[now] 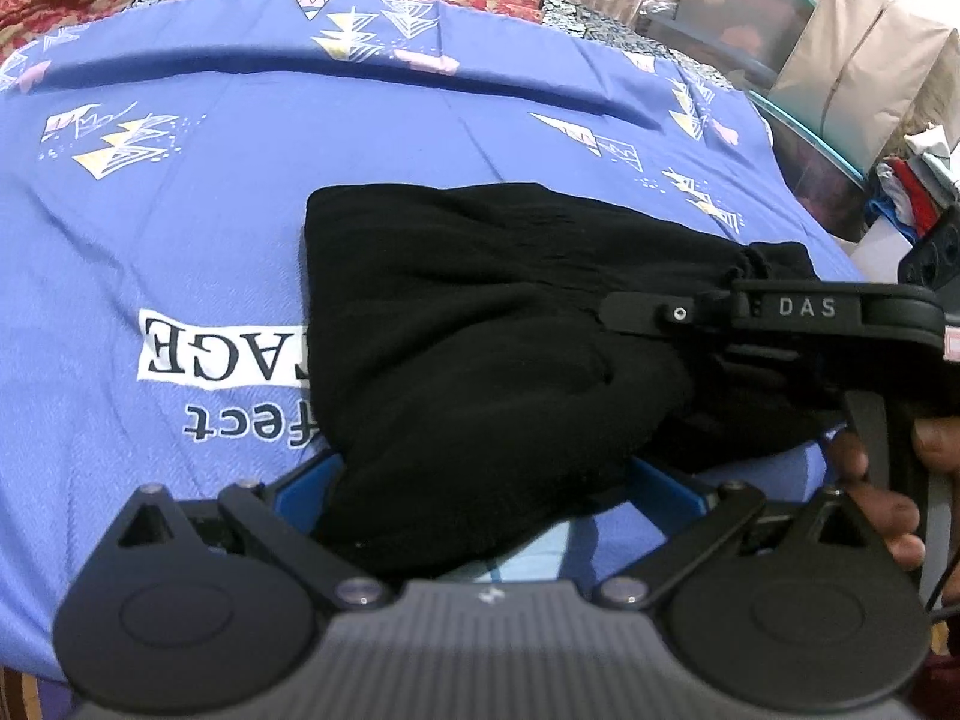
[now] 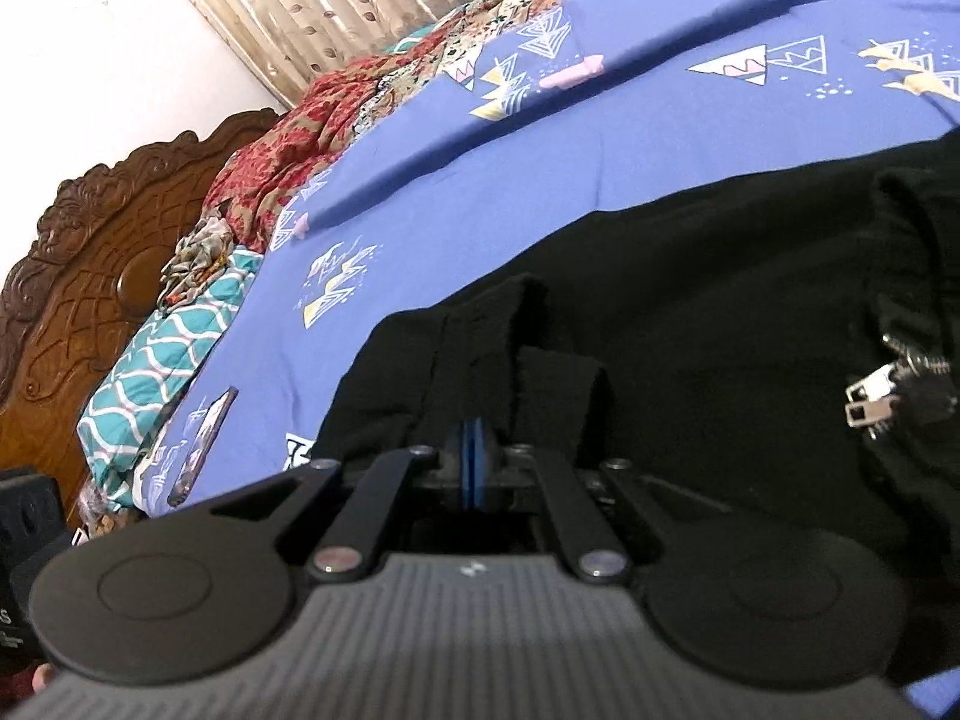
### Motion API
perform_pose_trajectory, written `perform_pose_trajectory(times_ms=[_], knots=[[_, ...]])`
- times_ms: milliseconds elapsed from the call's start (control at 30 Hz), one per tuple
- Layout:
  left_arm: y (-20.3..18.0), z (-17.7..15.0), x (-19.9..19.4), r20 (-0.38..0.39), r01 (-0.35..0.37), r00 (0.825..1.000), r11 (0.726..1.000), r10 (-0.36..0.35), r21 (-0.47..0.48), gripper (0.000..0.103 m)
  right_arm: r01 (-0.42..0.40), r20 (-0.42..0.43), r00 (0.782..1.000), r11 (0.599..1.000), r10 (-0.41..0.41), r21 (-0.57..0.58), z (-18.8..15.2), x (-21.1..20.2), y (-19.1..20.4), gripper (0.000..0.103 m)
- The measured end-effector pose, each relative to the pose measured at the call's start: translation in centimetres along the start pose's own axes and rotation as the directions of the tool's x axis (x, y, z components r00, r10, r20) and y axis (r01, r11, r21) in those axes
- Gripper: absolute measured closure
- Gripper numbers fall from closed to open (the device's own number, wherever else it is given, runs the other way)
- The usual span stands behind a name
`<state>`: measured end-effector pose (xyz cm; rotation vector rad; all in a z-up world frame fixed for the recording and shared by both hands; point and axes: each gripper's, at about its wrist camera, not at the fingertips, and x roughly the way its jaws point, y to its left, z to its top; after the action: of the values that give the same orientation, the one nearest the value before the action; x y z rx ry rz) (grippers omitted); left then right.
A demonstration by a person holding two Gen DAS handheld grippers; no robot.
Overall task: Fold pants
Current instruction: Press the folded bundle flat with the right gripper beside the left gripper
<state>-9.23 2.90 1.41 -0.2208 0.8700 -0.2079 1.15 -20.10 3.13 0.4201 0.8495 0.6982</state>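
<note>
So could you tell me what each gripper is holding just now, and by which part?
The right gripper is shut on a fold of the black pants. The left gripper stands open around a bunched edge, not pinching it.

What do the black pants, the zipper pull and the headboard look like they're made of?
Pants: soft matte knit or fleece, going by the limp folds. Zipper pull: shiny silver metal, it seems. Headboard: dark carved wood with a glossy finish.

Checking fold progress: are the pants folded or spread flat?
Folded, loosely: the pants sit as one bunched bundle on the sheet, not smoothed.
</note>
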Motion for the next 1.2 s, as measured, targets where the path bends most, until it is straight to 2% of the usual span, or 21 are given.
perform_pose_trajectory(times_ms=[67,167,200,233,267,400,467,500,533,633,733,900,933,1033,1100,1200], knots=[[-0.1,0.0,0.0,0.001,-0.001,1.000,1.000,0.001,0.004,0.000,0.012,0.000,1.000,1.000,-0.012,0.009,0.4,0.5,0.0,0.100],[-0.2,-0.1,-0.2,0.004,0.003,1.000,1.000,-0.003,0.002,0.000,0.061,-0.008,0.998,0.997,-0.062,-0.046,1.3,1.7,0.8,0.101],[-0.2,0.0,-0.2,0.004,0.003,1.000,1.000,-0.003,0.003,0.000,0.089,-0.009,0.996,0.993,-0.090,-0.074,1.8,2.3,1.1,0.100],[-0.2,-0.1,-0.2,0.004,0.002,1.000,1.000,-0.002,0.005,0.000,0.125,-0.010,0.992,0.987,-0.127,-0.102,2.1,2.8,1.3,0.093],[-0.2,-0.1,-0.3,0.005,0.002,1.000,1.000,-0.002,0.006,0.000,0.160,-0.014,0.987,0.979,-0.163,-0.125,2.4,3.5,1.4,0.093],[-0.2,-0.2,-0.5,0.008,0.009,1.000,1.000,-0.009,0.004,0.000,0.166,-0.030,0.985,0.980,-0.170,-0.113,3.3,4.2,1.2,0.090],[0.1,-0.1,-1.0,0.012,0.028,1.000,1.000,-0.028,-0.009,0.000,0.174,0.002,0.985,0.979,-0.175,-0.109,3.6,3.2,1.5,0.085],[0.4,-0.1,-1.3,0.016,0.042,0.999,0.999,-0.042,-0.016,0.000,0.190,0.035,0.982,0.977,-0.187,-0.096,3.6,2.3,1.5,0.074],[0.7,0.0,-1.8,0.023,0.062,0.998,0.998,-0.061,-0.025,0.000,0.198,0.067,0.979,0.977,-0.192,-0.080,3.6,1.4,1.4,0.070],[1.9,0.1,-4.1,0.065,0.133,0.989,0.989,-0.129,-0.061,0.000,0.169,0.126,0.979,0.985,-0.162,-0.041,3.9,-1.0,1.3,0.070],[3.0,0.5,-6.0,0.114,0.192,0.977,0.976,-0.180,-0.099,0.000,0.123,0.141,0.984,0.989,-0.110,-0.084,3.4,-2.7,2.2,0.070],[2.9,3.0,-6.9,0.174,0.201,0.967,0.977,-0.186,-0.076,0.000,0.062,0.059,0.997,0.984,-0.053,-0.165,1.2,-2.3,3.9,0.073],[2.8,3.4,-6.6,0.173,0.204,0.966,0.976,-0.190,-0.071,0.000,0.066,0.031,0.998,0.981,-0.061,-0.182,0.7,-1.7,4.0,0.073],[2.0,4.0,-4.6,0.135,0.207,0.971,0.977,-0.197,-0.061,0.001,0.142,-0.069,0.984,0.959,-0.164,-0.246,-0.8,0.7,3.6,0.074],[1.5,3.8,-3.0,0.092,0.202,0.976,0.977,-0.196,-0.065,0.002,0.129,-0.049,0.988,0.954,-0.148,-0.270,-1.3,0.8,2.9,0.074],[1.1,2.9,-0.5,0.000,0.149,0.989,0.985,-0.150,-0.088,0.004,0.119,-0.055,0.989,0.958,-0.138,-0.262,-1.0,0.7,2.6,0.074]])
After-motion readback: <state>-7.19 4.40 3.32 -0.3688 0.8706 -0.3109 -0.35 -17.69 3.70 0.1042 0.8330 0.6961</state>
